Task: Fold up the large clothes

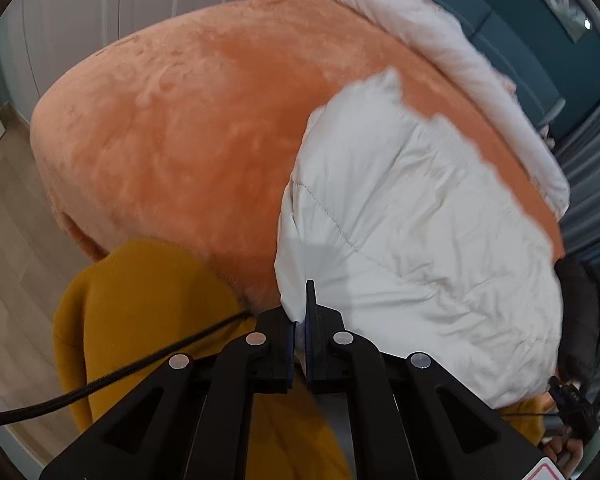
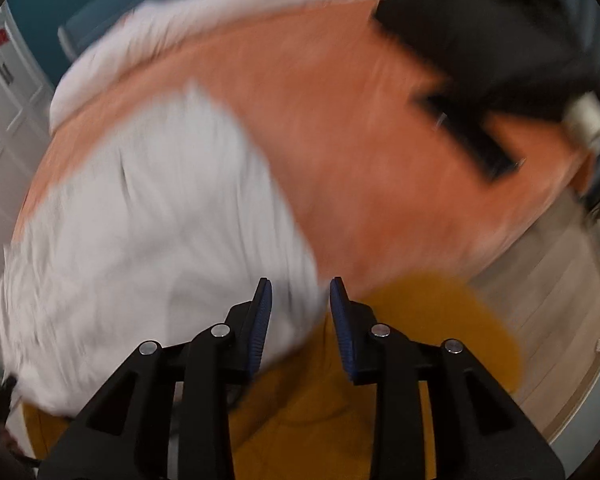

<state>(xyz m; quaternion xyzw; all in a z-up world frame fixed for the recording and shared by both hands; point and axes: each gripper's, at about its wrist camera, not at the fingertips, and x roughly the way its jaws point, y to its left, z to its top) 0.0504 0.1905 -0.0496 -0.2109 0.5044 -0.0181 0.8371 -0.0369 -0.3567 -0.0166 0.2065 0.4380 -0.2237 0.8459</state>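
Note:
A white quilted garment (image 1: 412, 240) lies puffed up on an orange plush blanket (image 1: 188, 120). My left gripper (image 1: 302, 312) is shut on the garment's near left edge, with a pinch of white fabric between its blue pads. The right wrist view is blurred by motion. There the same white garment (image 2: 140, 232) fills the left side. My right gripper (image 2: 300, 292) stands open at the garment's near right edge. Cloth shows in the gap between its fingers, but the pads do not press on it.
Mustard-yellow cloth (image 1: 140, 304) hangs below both grippers at the blanket's near edge, and a black cable (image 1: 100, 380) crosses it. A white duvet (image 1: 440, 40) runs along the far side. Light wooden floor (image 2: 540, 308) surrounds the bed. A blurred dark shape (image 2: 480, 60) sits at the upper right.

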